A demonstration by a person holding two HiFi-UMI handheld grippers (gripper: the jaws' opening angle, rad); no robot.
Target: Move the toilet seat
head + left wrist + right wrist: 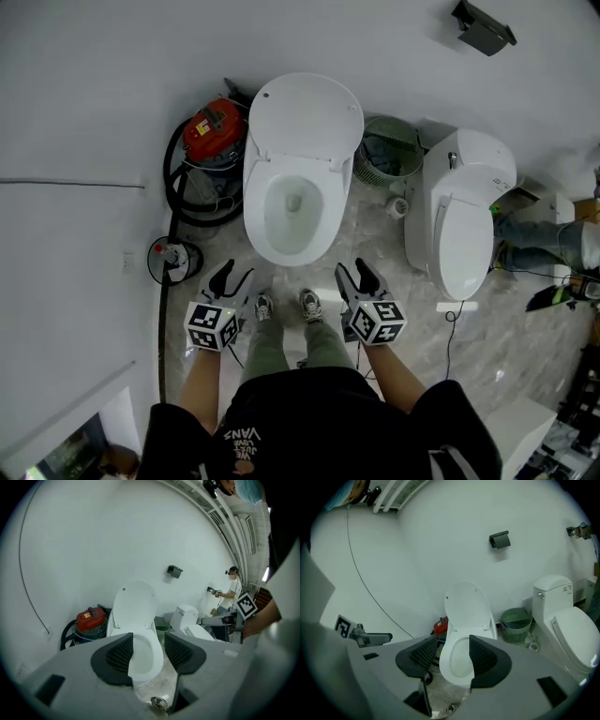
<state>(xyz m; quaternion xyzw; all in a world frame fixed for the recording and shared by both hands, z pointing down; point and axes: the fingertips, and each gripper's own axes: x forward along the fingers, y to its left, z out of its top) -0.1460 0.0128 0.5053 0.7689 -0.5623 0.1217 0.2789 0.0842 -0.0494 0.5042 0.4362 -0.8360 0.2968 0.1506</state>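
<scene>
A white toilet (292,202) stands against the wall ahead of me, its lid (305,117) raised and leaning back. The bowl is open, and I cannot tell whether the seat ring lies on the rim or is up with the lid. My left gripper (236,272) hovers just short of the bowl's front left, open and empty. My right gripper (352,267) hangs at the front right, also open and empty. In the left gripper view the lid (136,604) shows beyond the left gripper (148,651). In the right gripper view the bowl (459,660) shows between the jaws of the right gripper (452,656).
A red vacuum cleaner (214,131) with a black hose sits left of the toilet. A green basket (389,150) and a second toilet (464,225) with its lid shut stand to the right. My shoes (263,306) are before the bowl. Another person (229,590) works at the far right.
</scene>
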